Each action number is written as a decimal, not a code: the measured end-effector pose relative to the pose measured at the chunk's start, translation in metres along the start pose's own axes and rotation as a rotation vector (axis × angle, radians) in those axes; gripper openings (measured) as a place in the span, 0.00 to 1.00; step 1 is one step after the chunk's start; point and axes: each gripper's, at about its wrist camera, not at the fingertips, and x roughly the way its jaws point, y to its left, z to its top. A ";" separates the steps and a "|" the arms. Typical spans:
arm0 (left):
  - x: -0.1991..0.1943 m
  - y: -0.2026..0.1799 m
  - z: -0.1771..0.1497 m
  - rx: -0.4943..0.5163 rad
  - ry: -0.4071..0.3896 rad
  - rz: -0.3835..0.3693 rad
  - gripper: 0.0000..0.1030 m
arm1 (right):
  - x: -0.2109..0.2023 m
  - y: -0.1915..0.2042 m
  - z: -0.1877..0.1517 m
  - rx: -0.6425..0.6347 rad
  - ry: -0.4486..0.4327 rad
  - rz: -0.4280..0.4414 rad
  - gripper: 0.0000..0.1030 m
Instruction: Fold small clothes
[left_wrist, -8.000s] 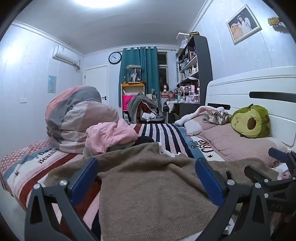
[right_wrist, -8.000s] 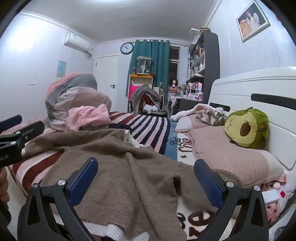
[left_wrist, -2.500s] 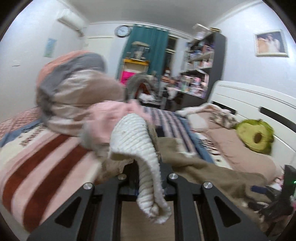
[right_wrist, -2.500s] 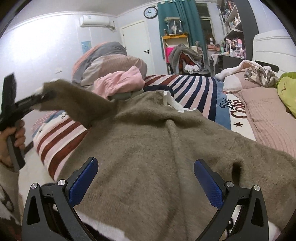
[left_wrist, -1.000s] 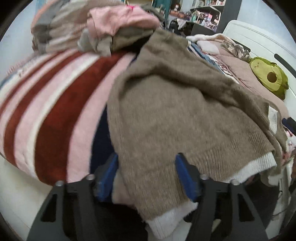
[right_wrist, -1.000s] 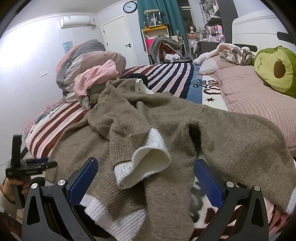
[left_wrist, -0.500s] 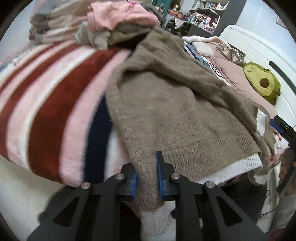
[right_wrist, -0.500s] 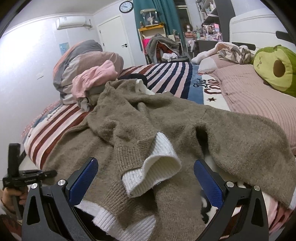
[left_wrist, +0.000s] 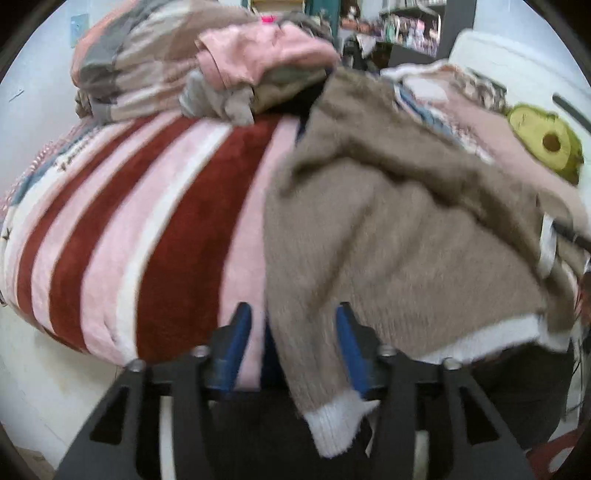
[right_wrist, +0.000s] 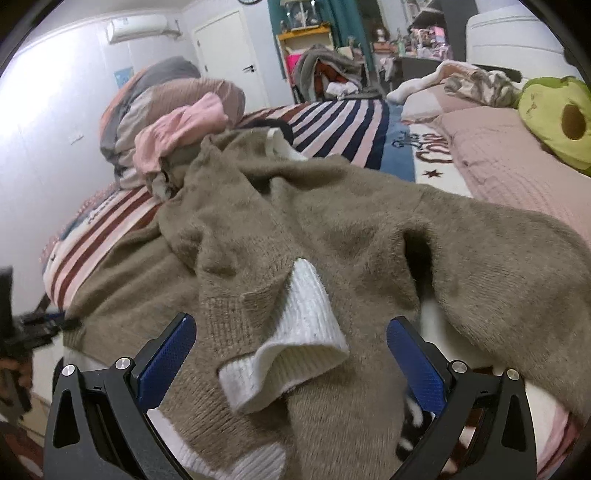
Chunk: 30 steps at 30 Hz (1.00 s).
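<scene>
A brown knit sweater with white cuffs and hem lies spread on the striped bed. In the left wrist view my left gripper stands open at the bed's near edge, with the sweater's left hem corner hanging loosely between its blue pads. In the right wrist view the sweater has one sleeve folded across its body, its white cuff lying between the wide-open fingers of my right gripper. The left gripper shows small at the far left there.
A pink garment and a rolled striped duvet lie beyond the sweater. A green avocado plush sits on the pink pillow by the white headboard. The red-and-pink striped blanket lies bare left of the sweater.
My left gripper was shut on the sweater's hem corner half a second ago and has now opened, leaving the corner loose between its pads. My right gripper has dipped slightly toward the white cuff.
</scene>
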 end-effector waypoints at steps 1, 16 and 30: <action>-0.004 0.002 0.010 0.004 -0.031 0.012 0.49 | 0.003 -0.001 0.001 -0.004 0.005 0.006 0.98; 0.122 -0.060 0.126 0.358 -0.026 0.059 0.52 | 0.050 0.007 0.017 -0.153 0.105 -0.008 0.18; 0.139 -0.022 0.171 0.192 -0.115 0.158 0.08 | 0.040 0.019 0.041 -0.150 0.039 0.082 0.07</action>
